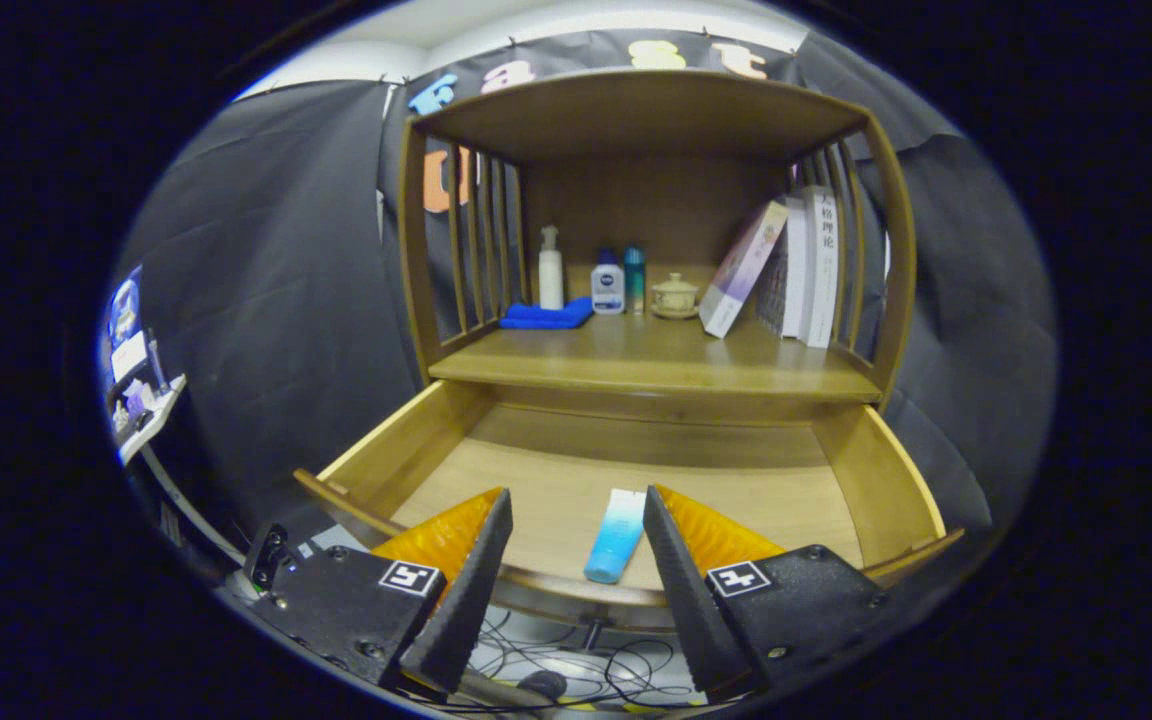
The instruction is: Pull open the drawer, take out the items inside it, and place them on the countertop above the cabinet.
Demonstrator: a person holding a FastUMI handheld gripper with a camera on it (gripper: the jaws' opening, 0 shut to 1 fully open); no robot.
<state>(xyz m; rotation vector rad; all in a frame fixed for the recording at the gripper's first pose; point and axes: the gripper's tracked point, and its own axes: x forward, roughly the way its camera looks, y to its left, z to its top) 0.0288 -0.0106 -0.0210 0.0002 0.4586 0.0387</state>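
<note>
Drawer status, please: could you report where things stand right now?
Gripper open, above the drawer's front. Drawer pulled open, tube lying inside between the fingers. Nothing blocking it.

A wooden cabinet (pixel 636 360) stands beyond the fingers, with a roof on top and thin bars on both sides. Black cloth (pixel 266 280) hangs behind it and on each side as the wall. Above the cloth is a white wall (pixel 536 25). Below the fingers, dark cables (pixel 576 670) lie in loops on a pale floor (pixel 526 640).

White book spine (pixel 822 262) reads 人格理论, square marker tags on gripper (pixel 576 492), jaws apart
</note>
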